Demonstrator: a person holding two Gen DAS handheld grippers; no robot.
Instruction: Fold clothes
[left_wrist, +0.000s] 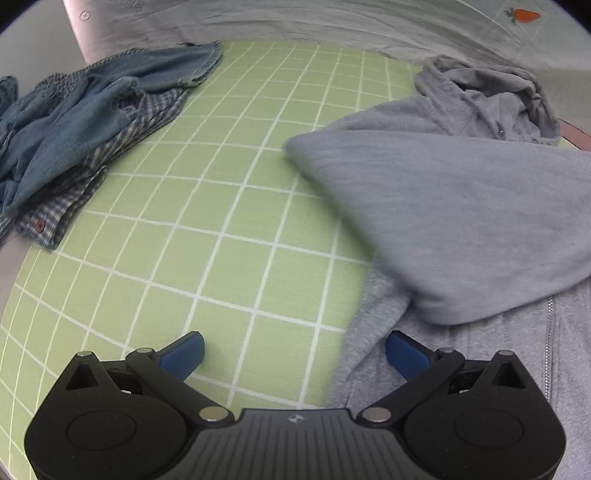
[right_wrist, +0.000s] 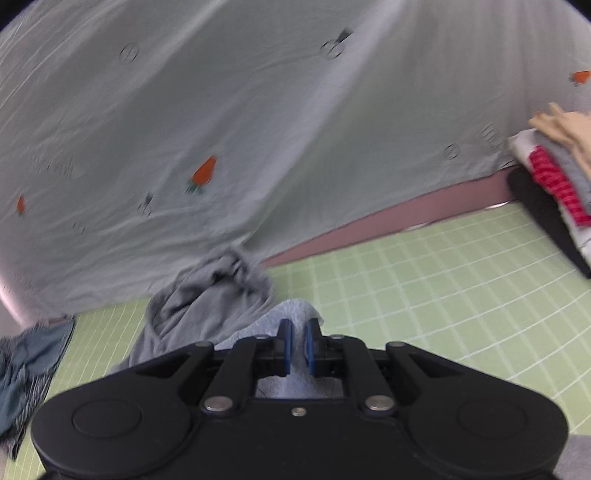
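Left gripper (left_wrist: 294, 352): fingers wide apart, holding nothing, over green grid mat (left_wrist: 229, 206).
Right gripper (right_wrist: 297, 345): fingers apparently pinching grey hoodie (right_wrist: 295, 380) fabric.
Denim garments (left_wrist: 74, 129): 1 heap, well apart.

**Green grid mat, clothes on it**

My work surface is a green grid mat (left_wrist: 229, 206). On it: grey zip hoodie (left_wrist: 461, 206) at right, blue and checked crumpled garments (left_wrist: 74, 147) at left, folded stack (right_wrist: 554, 199) at the mat's far right edge.
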